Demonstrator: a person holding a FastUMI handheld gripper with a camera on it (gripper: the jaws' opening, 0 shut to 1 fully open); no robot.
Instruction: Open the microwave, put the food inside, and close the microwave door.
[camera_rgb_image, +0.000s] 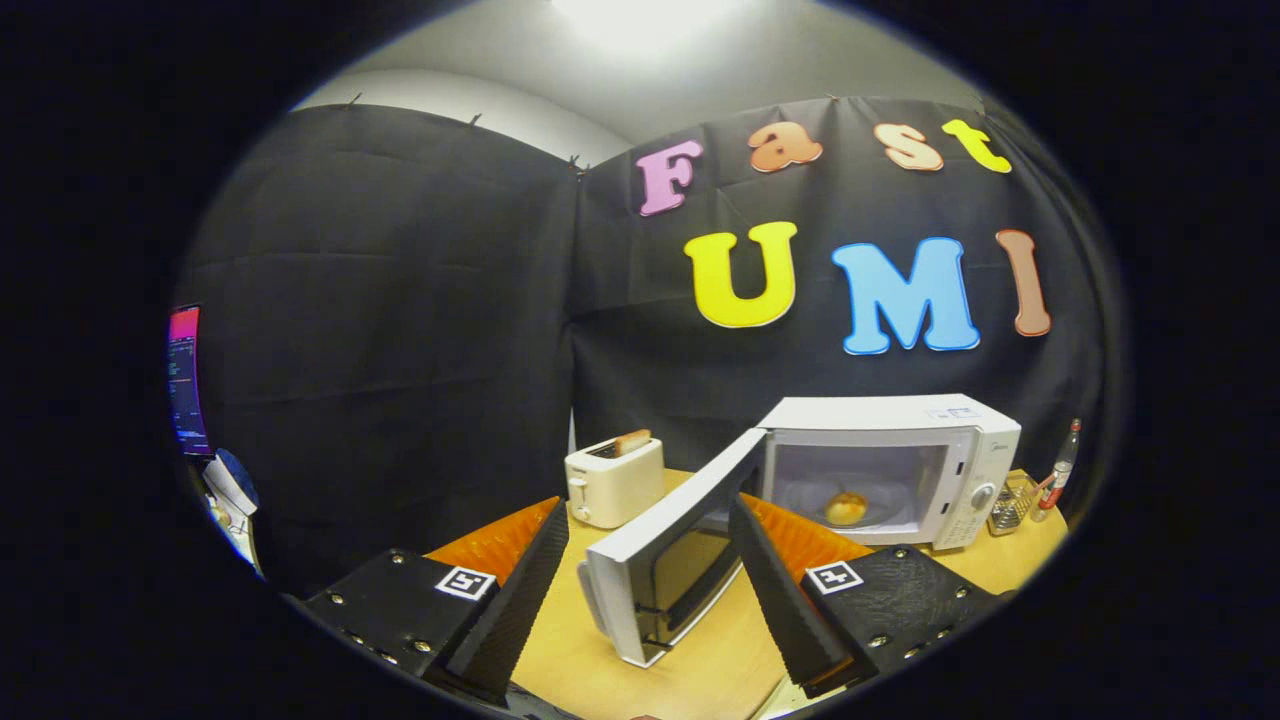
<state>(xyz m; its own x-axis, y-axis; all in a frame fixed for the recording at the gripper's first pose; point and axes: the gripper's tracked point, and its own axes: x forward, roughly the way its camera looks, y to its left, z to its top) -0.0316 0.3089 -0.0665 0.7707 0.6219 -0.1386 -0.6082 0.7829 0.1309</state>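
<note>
A white microwave (900, 440) stands on the wooden table (700, 680) beyond my fingers, to the right. Its door (665, 560) is swung wide open toward me, with its free edge reaching between my fingers. Inside the lit cavity a yellowish piece of food (846, 508) rests on the glass turntable. My gripper (645, 580) is open, its two fingers spread to either side of the door's outer edge without pressing on it.
A white toaster (613, 482) with a slice of bread sticking out stands left of the microwave. Right of the microwave are a small glass container (1010, 505) and a bottle (1060, 465). A lit screen (186, 380) hangs at far left.
</note>
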